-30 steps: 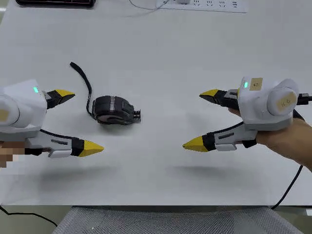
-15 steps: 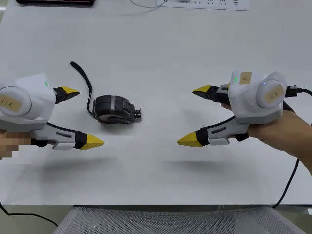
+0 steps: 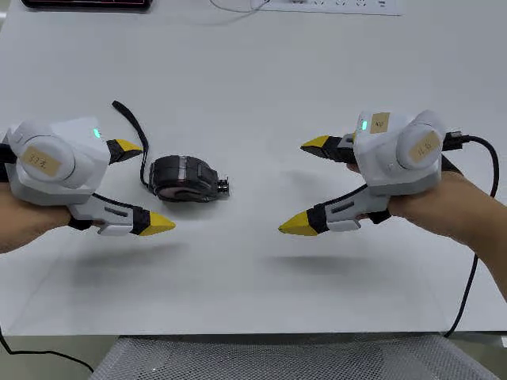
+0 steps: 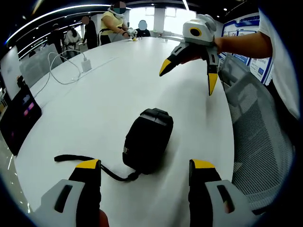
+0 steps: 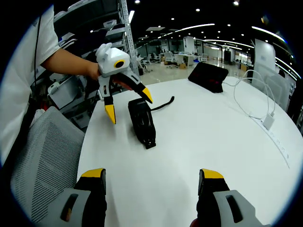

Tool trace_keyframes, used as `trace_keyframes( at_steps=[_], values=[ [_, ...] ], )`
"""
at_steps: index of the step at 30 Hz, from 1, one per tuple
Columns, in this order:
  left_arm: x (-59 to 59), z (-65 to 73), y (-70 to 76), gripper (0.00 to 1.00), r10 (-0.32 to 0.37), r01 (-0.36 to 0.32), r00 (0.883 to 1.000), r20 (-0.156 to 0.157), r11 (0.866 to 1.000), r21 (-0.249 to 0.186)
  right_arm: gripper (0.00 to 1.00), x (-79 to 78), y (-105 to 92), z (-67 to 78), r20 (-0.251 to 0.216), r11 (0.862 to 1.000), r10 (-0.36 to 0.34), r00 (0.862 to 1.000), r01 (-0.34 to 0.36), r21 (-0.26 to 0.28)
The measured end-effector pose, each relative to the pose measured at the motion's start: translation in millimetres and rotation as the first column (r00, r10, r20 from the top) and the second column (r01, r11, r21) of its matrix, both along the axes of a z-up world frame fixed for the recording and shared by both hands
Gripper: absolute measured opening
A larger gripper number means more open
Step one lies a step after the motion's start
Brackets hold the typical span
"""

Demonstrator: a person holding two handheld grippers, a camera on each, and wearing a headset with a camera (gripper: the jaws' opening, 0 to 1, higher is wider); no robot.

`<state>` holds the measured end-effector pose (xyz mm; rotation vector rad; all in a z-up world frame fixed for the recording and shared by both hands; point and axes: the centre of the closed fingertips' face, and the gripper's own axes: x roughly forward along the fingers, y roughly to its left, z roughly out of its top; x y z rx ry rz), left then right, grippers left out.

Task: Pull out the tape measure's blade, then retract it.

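Note:
A black tape measure [image 3: 184,179] lies on its side on the white table [image 3: 253,71], its black wrist strap [image 3: 135,131] trailing to the upper left and its blade tip facing right. My left gripper [image 3: 146,185] stands open just left of it, yellow fingertips flanking the case's near end without touching. In the left gripper view the tape measure [image 4: 148,139] sits a little ahead of my jaws. My right gripper [image 3: 307,184] is open too, hovering well to the right of the blade tip. The right gripper view shows the tape measure [image 5: 142,120] with the left gripper [image 5: 128,104] behind it.
A power strip [image 3: 325,6] with a white cable lies at the table's far edge, and a dark tablet [image 3: 87,4] at the far left. A mesh chair back [image 3: 277,358] sits below the near edge. People stand at the far end of the table in the left gripper view.
Both grippers have moved inward toward the tape measure, the left one closing up beside its case. The tape measure has stayed put.

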<state>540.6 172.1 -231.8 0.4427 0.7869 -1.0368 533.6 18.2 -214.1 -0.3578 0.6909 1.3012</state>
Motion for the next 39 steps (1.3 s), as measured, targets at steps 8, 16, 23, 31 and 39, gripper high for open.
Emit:
trace_keyframes(
  at_steps=[8,16,23,31,39],
  values=[
    [7.0,-6.7,-4.9,0.67,-0.042,0.042,0.999,0.000,0.999,0.027,0.78,0.2,5.6,-4.9,-0.009,1.000,0.015,1.000,-0.015,0.001],
    [8.1,-15.2,-9.1,0.62,-0.078,0.079,0.997,-0.015,0.996,0.044,0.78,1.9,12.2,-9.0,-0.017,1.000,0.026,1.000,-0.025,0.008],
    [9.6,-18.8,-11.6,0.55,-0.095,0.096,0.995,-0.027,0.994,0.047,0.78,2.1,15.6,-12.0,-0.023,0.999,0.033,0.999,-0.032,0.010],
    [10.5,-23.2,-12.2,0.49,-0.116,0.117,0.993,-0.028,0.991,0.062,0.77,2.8,17.3,-12.9,-0.028,0.999,0.032,0.999,-0.031,0.014],
    [11.9,-26.4,-12.8,0.42,-0.129,0.131,0.991,-0.024,0.989,0.069,0.77,2.6,19.2,-13.1,-0.030,0.999,0.034,0.999,-0.033,0.018]
  ],
)
